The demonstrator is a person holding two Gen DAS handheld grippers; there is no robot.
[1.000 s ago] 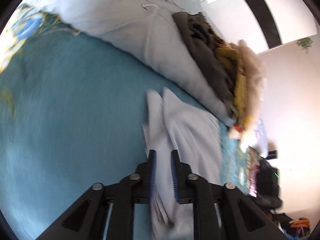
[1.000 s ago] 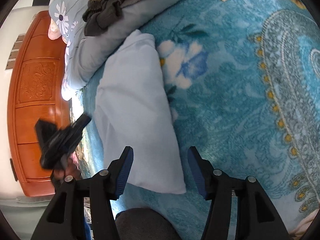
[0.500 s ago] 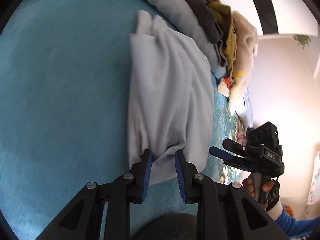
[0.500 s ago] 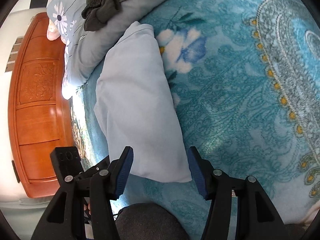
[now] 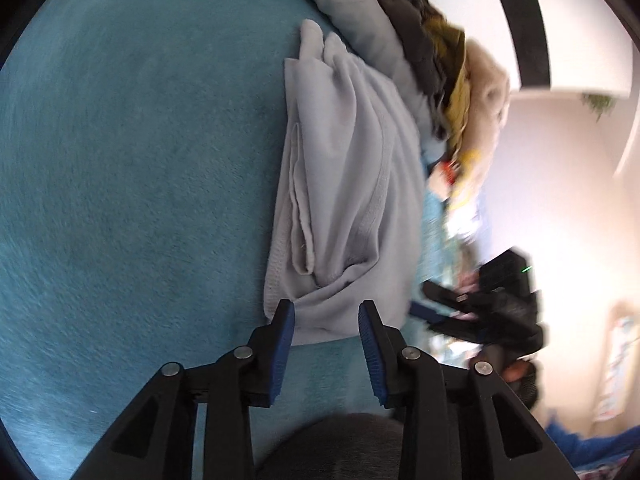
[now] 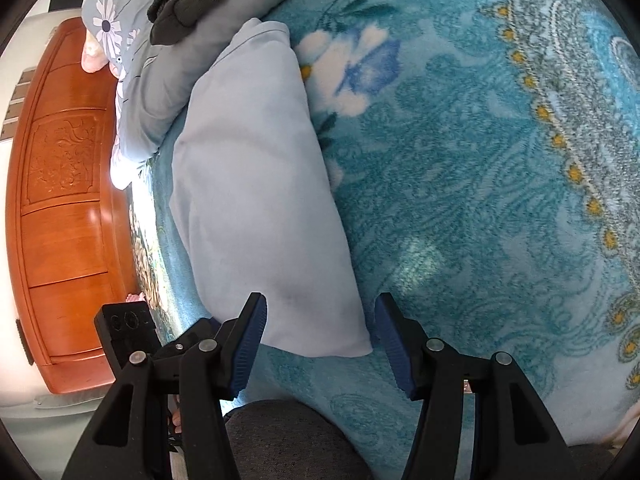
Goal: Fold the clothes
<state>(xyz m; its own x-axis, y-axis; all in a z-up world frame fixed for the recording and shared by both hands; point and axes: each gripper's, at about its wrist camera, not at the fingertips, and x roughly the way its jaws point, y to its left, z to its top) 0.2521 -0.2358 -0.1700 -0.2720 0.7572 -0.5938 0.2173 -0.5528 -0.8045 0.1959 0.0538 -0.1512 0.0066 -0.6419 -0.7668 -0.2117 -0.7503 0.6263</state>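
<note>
Left wrist view: my left gripper (image 5: 326, 308) has just been opening, its jaws loose around the folded pale-blue garment (image 5: 348, 184) on the teal blanket (image 5: 140, 160); my right gripper (image 6: 320, 304) stands wide, holding nothing.

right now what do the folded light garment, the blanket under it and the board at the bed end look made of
Folded garment: soft knit, probably cotton jersey, matte; stitched hems and limp folds show.
Blanket: plush fleece, likely synthetic; fuzzy nap, printed flowers and paisley.
Board: carved wood, glossy varnish; grain and bright reflections.
</note>
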